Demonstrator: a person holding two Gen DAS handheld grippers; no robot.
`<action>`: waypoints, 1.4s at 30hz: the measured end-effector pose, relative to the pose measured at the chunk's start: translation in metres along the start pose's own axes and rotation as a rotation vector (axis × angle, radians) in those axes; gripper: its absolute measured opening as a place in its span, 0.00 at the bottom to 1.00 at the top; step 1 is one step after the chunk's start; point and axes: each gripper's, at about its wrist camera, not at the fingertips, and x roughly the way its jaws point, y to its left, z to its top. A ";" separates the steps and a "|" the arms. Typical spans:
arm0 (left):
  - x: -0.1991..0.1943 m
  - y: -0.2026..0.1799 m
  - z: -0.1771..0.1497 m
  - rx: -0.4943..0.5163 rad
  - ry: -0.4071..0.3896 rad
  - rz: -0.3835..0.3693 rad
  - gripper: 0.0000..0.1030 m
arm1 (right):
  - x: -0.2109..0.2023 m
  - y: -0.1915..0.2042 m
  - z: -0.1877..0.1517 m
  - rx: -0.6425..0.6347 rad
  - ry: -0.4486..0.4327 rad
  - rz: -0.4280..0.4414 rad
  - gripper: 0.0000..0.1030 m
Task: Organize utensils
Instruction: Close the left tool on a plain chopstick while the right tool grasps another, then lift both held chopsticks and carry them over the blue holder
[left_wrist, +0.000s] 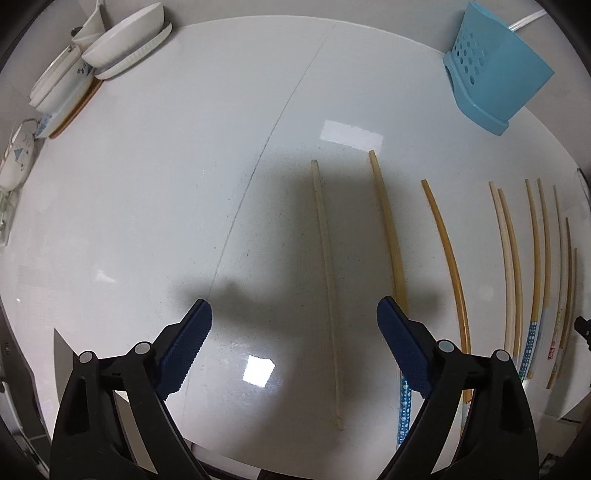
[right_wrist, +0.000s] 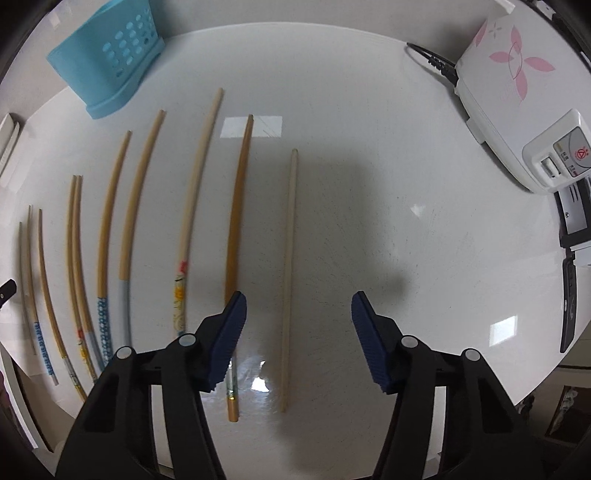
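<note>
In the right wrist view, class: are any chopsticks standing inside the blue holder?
No. The blue holder shows no chopsticks in it; the chopsticks all lie flat on the white table.

Wooden chopsticks are laid flat in a row near the table's front edge; a blue perforated holder is stood towards the rear edge.

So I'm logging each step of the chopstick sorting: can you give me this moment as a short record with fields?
surface: white table
utensils: chopsticks in a row, lying apart
holder: blue basket, at far edge
left tool: open, straddling pale chopstick
right tool: open, straddling plain chopstick
held: nothing
bystanders: stacked dishes, white appliance
</note>
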 end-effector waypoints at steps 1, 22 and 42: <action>0.002 0.001 -0.001 0.001 0.005 0.004 0.86 | 0.001 0.000 0.001 0.003 0.006 0.005 0.52; 0.026 -0.022 0.009 -0.010 0.200 -0.042 0.19 | 0.023 0.004 0.039 0.015 0.131 0.034 0.11; -0.029 -0.005 0.003 -0.017 -0.031 -0.175 0.03 | -0.024 -0.012 0.031 0.085 -0.034 0.025 0.03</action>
